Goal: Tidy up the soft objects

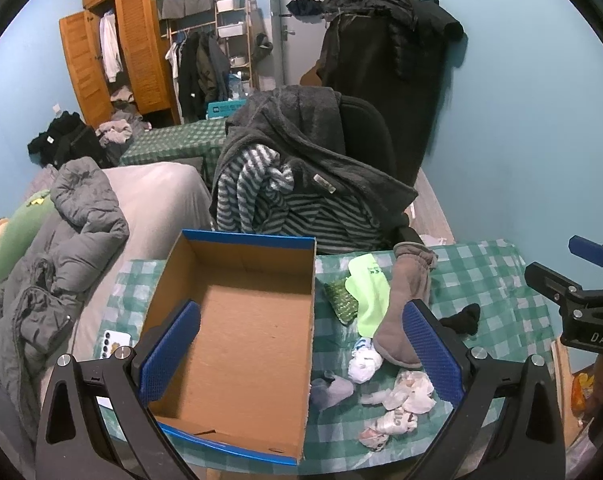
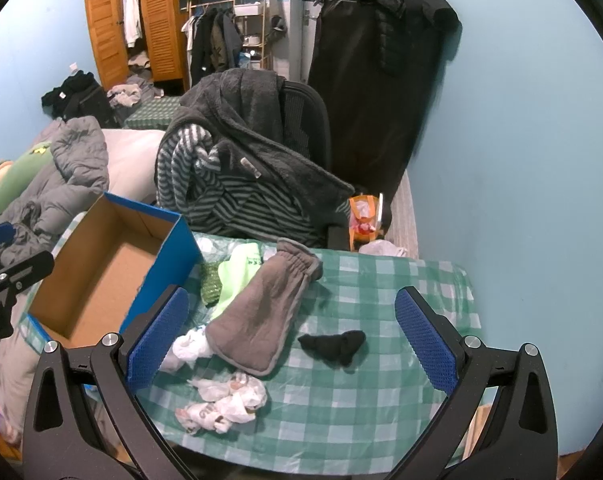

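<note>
An empty cardboard box with blue sides point(image 1: 237, 312) point(image 2: 101, 276) stands on the green checked tablecloth point(image 2: 361, 408). Right of it lie a grey mitten point(image 1: 405, 304) point(image 2: 261, 312), a light green cloth point(image 1: 371, 292) point(image 2: 237, 272), a dark green sponge-like pad point(image 1: 339, 294) point(image 2: 209, 284), a black sock point(image 1: 463, 318) point(image 2: 333, 344), a white balled sock point(image 1: 365, 364) point(image 2: 187, 348), a small grey sock point(image 1: 331, 390) and crumpled plastic bags point(image 1: 401, 404) point(image 2: 225, 400). My left gripper point(image 1: 301, 356) is open above the box's right wall. My right gripper point(image 2: 291, 344) is open above the mitten and black sock.
A chair draped with a dark fleece and striped clothing point(image 1: 301, 168) point(image 2: 241, 160) stands behind the table. A bed with a grey quilt point(image 1: 61, 248) is to the left. An orange bag point(image 2: 365, 216) sits on the floor behind the table. The blue wall point(image 2: 521, 160) is at right.
</note>
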### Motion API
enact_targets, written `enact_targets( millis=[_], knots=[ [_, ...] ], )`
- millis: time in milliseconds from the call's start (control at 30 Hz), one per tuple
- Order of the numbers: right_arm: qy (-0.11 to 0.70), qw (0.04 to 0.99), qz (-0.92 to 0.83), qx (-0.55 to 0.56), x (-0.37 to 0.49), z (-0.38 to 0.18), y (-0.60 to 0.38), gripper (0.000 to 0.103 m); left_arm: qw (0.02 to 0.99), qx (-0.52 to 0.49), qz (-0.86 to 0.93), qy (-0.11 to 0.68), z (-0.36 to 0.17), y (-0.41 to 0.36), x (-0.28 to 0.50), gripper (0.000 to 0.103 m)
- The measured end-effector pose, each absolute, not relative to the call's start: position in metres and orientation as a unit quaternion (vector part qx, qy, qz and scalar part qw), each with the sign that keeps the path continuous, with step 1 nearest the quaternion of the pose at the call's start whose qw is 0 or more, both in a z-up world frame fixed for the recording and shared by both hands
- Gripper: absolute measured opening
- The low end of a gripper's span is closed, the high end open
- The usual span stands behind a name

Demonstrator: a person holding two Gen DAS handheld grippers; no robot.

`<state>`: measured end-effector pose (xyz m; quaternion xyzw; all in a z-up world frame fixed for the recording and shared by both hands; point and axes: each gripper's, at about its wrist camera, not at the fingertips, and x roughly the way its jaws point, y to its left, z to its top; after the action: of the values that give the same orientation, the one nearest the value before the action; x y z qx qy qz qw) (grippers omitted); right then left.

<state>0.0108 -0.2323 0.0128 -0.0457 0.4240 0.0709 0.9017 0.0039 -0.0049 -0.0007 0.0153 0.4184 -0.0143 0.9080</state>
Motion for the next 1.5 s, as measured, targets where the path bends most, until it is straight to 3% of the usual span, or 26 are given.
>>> enact_targets(
  millis=[667,1500],
  knots=[
    [0.426,0.901,0.068,-0.047,0.016,0.013,-0.233,0.102,0.899,0.010,-0.012,0.438,-0.012,-0.009,0.008,0.102],
    [0.447,0.891,0.042,-0.068,0.044,-0.028,-0.290,0.102,0.890,0.060,-0.058,0.449,-0.044,-0.069,0.045,0.102]
  ],
)
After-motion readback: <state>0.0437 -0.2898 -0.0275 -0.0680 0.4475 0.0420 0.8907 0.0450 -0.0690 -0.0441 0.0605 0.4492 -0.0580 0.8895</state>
